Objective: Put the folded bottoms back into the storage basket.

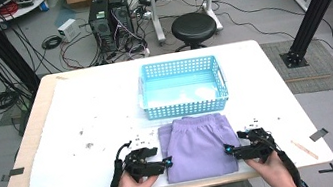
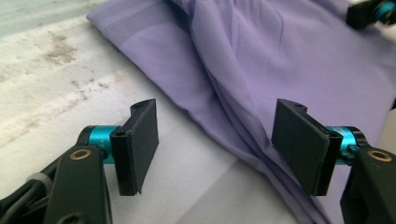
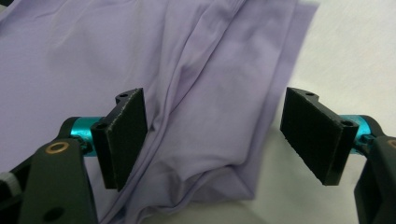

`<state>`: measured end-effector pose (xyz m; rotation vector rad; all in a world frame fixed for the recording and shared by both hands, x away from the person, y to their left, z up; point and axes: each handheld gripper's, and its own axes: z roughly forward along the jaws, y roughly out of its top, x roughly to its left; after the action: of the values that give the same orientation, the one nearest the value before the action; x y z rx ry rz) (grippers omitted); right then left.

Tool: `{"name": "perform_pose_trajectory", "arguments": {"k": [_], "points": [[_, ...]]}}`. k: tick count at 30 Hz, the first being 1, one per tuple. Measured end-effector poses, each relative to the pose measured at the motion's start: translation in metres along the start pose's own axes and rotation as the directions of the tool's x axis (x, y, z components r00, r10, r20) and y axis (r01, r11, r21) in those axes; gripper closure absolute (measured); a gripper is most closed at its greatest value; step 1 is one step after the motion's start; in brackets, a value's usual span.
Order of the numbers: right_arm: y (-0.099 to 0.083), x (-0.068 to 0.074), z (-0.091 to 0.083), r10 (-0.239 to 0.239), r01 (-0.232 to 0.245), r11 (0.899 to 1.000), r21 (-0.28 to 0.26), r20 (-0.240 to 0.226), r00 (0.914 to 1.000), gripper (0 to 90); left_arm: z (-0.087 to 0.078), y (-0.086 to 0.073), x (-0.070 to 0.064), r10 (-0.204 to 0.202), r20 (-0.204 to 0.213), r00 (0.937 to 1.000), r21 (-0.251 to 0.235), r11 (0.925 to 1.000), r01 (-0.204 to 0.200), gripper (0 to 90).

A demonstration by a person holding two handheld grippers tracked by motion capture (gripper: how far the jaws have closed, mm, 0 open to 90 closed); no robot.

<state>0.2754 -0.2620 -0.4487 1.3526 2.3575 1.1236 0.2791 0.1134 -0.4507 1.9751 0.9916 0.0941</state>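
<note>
Left tongs (image 1: 169, 162) gaping, right tongs (image 1: 227, 150) gaping, flanking folded purple shorts (image 1: 198, 145), far hem cropped.

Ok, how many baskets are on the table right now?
1. The blue basket sits at the table's far middle, just beyond the folded purple garment. Nothing hidden that I can tell.

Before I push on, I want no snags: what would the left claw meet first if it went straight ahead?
Most likely the folded purple garment: the open left claw already straddles its near edge, low over the table; exact height is unclear.
</note>
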Motion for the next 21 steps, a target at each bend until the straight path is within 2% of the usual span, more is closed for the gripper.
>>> {"name": "perform_pose_trajectory", "arguments": {"k": [1,2,6,8,10,13,14,15,16,21], "points": [[0.000,-0.001,0.000,0.016,-0.016,1.000,0.004,-0.008,0.9998,23.6,0.000,0.000,0.002,-0.034,0.033,0.9989,-0.004,0.9994,0.034,32.0],[0.000,-0.001,-0.001,0.020,-0.020,1.000,0.005,-0.015,0.9997,24.0,0.000,0.001,0.003,-0.041,0.046,0.9981,-0.002,0.9991,0.041,32.4],[0.000,-0.004,-0.002,0.068,-0.068,0.998,0.005,-0.053,0.9963,23.2,0.003,0.000,-0.002,-0.027,0.034,0.9991,0.001,0.9996,0.027,33.6],[-0.001,0.000,-0.001,0.075,-0.074,0.997,0.007,-0.069,0.9948,22.8,0.004,0.001,-0.004,-0.034,0.030,0.9990,-0.001,0.9994,0.034,33.7],[-0.001,0.006,0.000,0.062,-0.061,0.998,0.010,-0.077,0.9951,23.4,0.006,0.001,-0.005,-0.046,0.038,0.9982,-0.002,0.9989,0.046,34.9],[0.000,0.010,0.002,0.053,-0.052,0.999,0.015,-0.085,0.9949,26.5,0.008,0.002,-0.007,-0.052,0.054,0.9972,0.002,0.9987,0.052,40.8],[0.000,0.012,0.003,0.048,-0.047,0.999,0.017,-0.084,0.9953,28.4,0.010,0.003,-0.008,-0.049,0.058,0.9971,0.005,0.9988,0.049,40.8],[0.001,0.014,0.003,0.042,-0.040,0.999,0.016,-0.082,0.9958,34.2,0.012,0.004,-0.010,-0.046,0.064,0.9969,0.010,0.9989,0.046,44.6],[0.001,0.016,0.004,0.043,-0.042,0.999,0.018,-0.101,0.9940,40.5,0.016,0.006,-0.011,-0.044,0.067,0.9968,0.014,0.9990,0.044,49.0],[0.003,0.019,0.007,0.037,-0.035,0.999,0.022,-0.087,0.9955,50.5,0.021,0.009,-0.010,-0.080,0.088,0.9930,0.023,0.9967,0.078,59.6]]}}
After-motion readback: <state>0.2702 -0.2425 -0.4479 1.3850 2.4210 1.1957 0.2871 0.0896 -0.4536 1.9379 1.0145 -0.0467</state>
